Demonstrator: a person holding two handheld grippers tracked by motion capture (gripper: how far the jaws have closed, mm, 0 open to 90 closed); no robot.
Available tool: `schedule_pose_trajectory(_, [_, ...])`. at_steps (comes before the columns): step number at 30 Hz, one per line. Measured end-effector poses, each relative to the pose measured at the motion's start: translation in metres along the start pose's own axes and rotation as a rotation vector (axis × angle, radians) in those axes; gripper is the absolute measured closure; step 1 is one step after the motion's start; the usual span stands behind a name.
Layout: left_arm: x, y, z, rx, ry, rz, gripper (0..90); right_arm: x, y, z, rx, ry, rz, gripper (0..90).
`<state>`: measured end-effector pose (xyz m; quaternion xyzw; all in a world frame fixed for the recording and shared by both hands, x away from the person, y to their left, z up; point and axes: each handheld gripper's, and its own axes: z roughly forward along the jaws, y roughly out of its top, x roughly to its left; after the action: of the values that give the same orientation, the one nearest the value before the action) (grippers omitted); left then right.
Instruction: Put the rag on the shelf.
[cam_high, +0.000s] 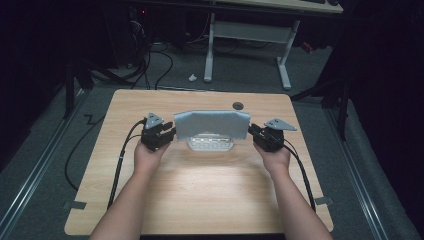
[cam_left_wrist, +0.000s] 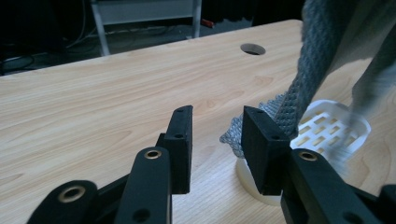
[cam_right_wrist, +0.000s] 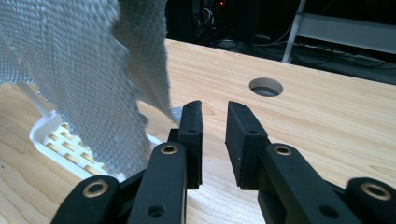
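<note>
A grey woven cloth (cam_high: 212, 124) is spread wide above a white slotted basket (cam_high: 210, 145) at the middle of the wooden table (cam_high: 200, 190). My left gripper (cam_high: 169, 134) is at the cloth's left edge and my right gripper (cam_high: 253, 132) at its right edge. In the left gripper view the left gripper (cam_left_wrist: 217, 116) is open with nothing between its pads; the cloth (cam_left_wrist: 303, 79) hangs just right of the jaws, onto the basket (cam_left_wrist: 327, 126). The right gripper (cam_right_wrist: 215, 109) is open and bare, with the cloth (cam_right_wrist: 79, 70) hanging at its left over the basket (cam_right_wrist: 56, 135).
A round cable hole (cam_high: 238, 105) lies in the table behind the cloth. Beyond the far edge stands another desk on white legs (cam_high: 209, 50), with cables on the floor (cam_high: 150, 65). A cable trails from each gripper toward the near edge.
</note>
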<state>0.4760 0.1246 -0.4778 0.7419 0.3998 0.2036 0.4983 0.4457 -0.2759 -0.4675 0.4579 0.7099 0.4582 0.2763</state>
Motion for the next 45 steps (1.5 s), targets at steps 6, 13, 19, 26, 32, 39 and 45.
schedule_pose_trajectory(6, [0.01,0.0,-0.01,-0.027,0.0,-0.029,62.0,-0.008,-0.007,-0.004,0.01,-0.023,0.006,77.5])
schedule_pose_trajectory(13, [0.004,0.012,-0.002,-0.05,-0.013,-0.05,60.8,-0.004,-0.004,-0.006,-0.008,-0.013,0.005,77.5])
schedule_pose_trajectory(19, [0.012,0.02,-0.009,-0.115,0.017,-0.099,60.5,-0.004,-0.004,-0.01,-0.001,-0.01,-0.008,77.5])
schedule_pose_trajectory(26, [0.022,0.016,-0.019,-0.073,0.073,-0.077,57.3,-0.006,-0.005,-0.011,0.004,-0.019,-0.008,77.4])
schedule_pose_trajectory(32, [0.027,0.006,-0.028,-0.044,0.102,-0.051,55.4,-0.004,-0.008,-0.014,0.012,-0.02,-0.032,77.0])
schedule_pose_trajectory(39, [0.026,-0.007,-0.041,-0.006,0.102,-0.034,54.2,-0.002,-0.016,-0.026,0.014,-0.023,-0.044,76.1])
schedule_pose_trajectory(45, [0.015,-0.029,-0.064,0.041,0.078,-0.004,52.4,0.004,-0.028,-0.046,0.004,-0.018,-0.051,73.3])
